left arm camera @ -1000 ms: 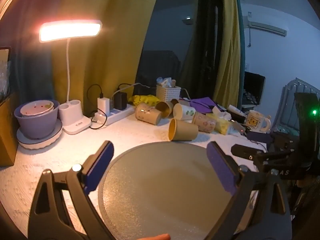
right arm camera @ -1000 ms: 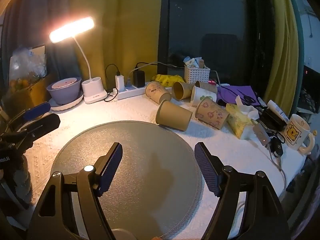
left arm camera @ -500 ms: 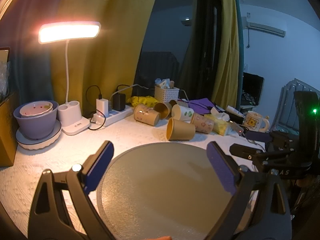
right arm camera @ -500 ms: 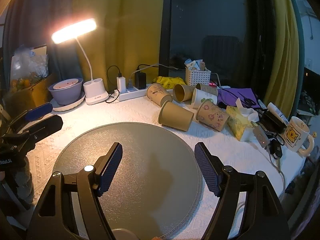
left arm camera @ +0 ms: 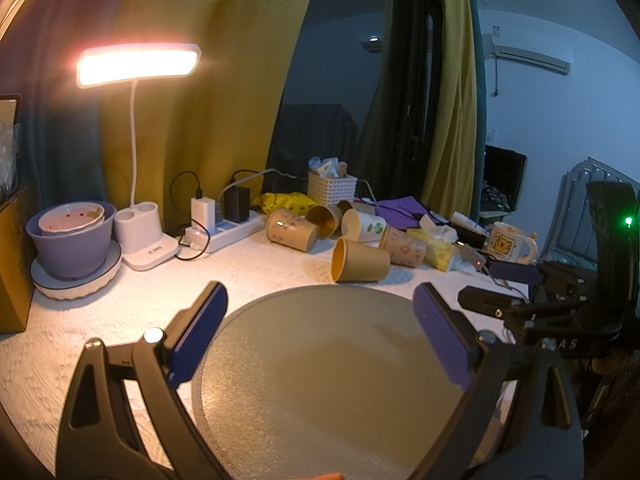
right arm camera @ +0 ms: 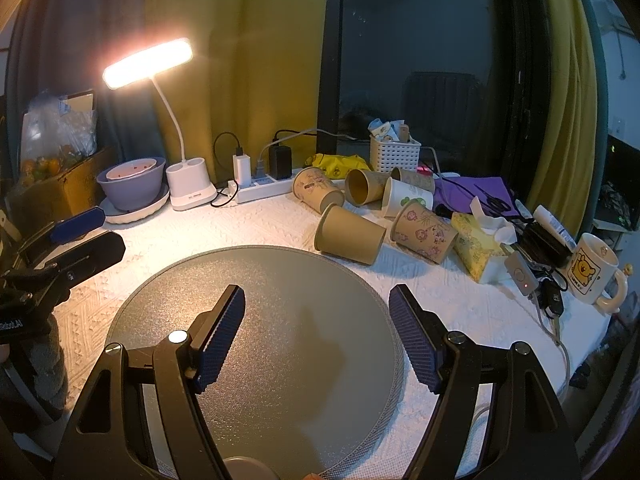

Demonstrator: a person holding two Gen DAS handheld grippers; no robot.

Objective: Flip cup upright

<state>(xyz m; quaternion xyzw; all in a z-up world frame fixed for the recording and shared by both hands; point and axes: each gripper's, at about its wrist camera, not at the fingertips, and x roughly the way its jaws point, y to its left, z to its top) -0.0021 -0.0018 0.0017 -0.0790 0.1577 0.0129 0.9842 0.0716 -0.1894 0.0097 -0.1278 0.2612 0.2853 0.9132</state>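
Note:
Several paper cups lie on their sides in a cluster beyond a round grey mat (left arm camera: 332, 376) (right arm camera: 256, 328). The nearest is a plain brown cup (left arm camera: 360, 261) (right arm camera: 350, 234) at the mat's far edge, its mouth facing left. Behind it lie patterned cups (right arm camera: 424, 232) (right arm camera: 318, 190), a white cup (right arm camera: 408, 200) and others. My left gripper (left arm camera: 320, 336) is open and empty above the mat. My right gripper (right arm camera: 316, 332) is open and empty above the mat. Each gripper also shows in the other's view, the right one (left arm camera: 504, 284) and the left one (right arm camera: 76, 232).
A lit desk lamp (right arm camera: 188, 188), a purple bowl on a plate (right arm camera: 132, 184), a power strip (right arm camera: 260, 190) and a white basket (right arm camera: 394, 154) stand at the back. A tissue pack (right arm camera: 476, 248), keys (right arm camera: 552, 304) and a bear mug (right arm camera: 596, 276) lie at the right.
Both views have drawn back and up slightly, so the cups look a little farther. Both grippers stay open. The cups have not moved.

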